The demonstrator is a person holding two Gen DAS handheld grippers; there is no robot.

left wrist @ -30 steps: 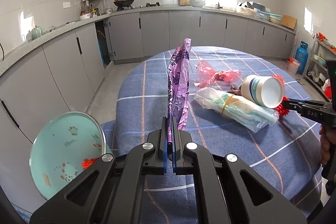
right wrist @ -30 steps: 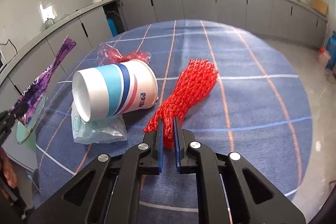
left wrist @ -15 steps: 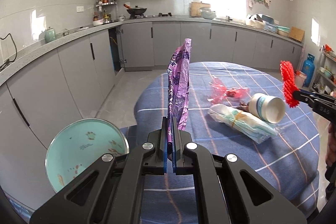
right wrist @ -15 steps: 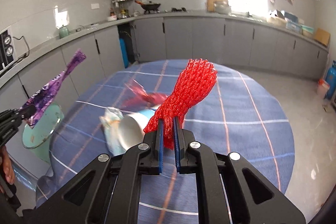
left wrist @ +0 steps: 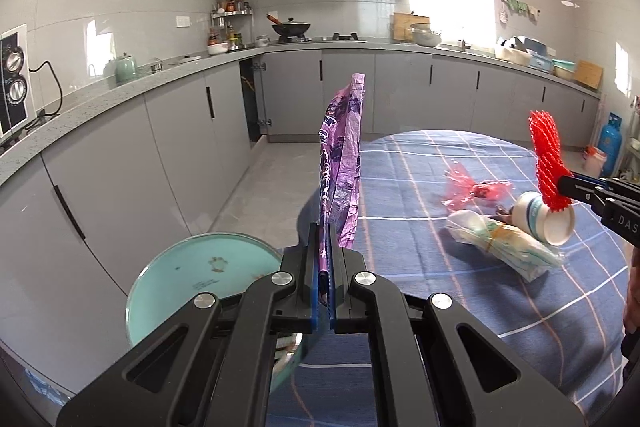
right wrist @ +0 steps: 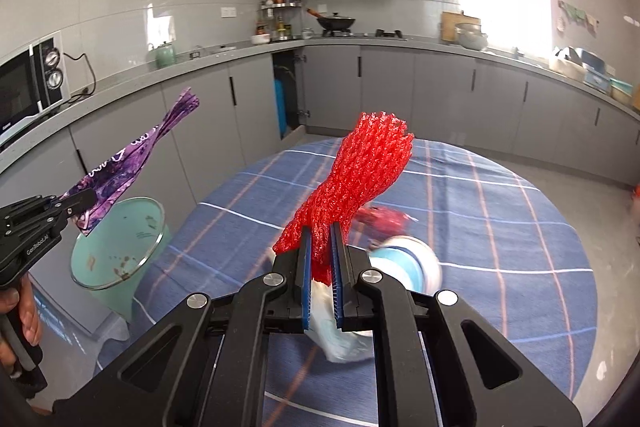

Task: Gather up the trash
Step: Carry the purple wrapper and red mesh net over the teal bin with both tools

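My left gripper (left wrist: 324, 239) is shut on a purple plastic wrapper (left wrist: 342, 163) and holds it upright, above the near rim of a teal trash bin (left wrist: 180, 275). It also shows in the right wrist view (right wrist: 86, 199) with the wrapper (right wrist: 132, 163) over the bin (right wrist: 116, 251). My right gripper (right wrist: 320, 243) is shut on a red foam net (right wrist: 360, 171) and holds it above the table; it shows in the left wrist view (left wrist: 560, 185) with the net (left wrist: 546, 155). A paper cup (left wrist: 544, 219), a clear bag of tissue (left wrist: 504, 247) and a red cellophane scrap (left wrist: 474, 187) lie on the table.
The round table has a blue checked cloth (left wrist: 440, 287). Grey kitchen cabinets (left wrist: 168, 147) run along the left and back walls. A blue gas cylinder (left wrist: 610, 147) stands at the far right. Bare floor (left wrist: 272, 179) lies between the cabinets and the table.
Both grippers have risen and drawn back from the table with their loads. The red net has left the tabletop. The left gripper has moved closer over the teal bin.
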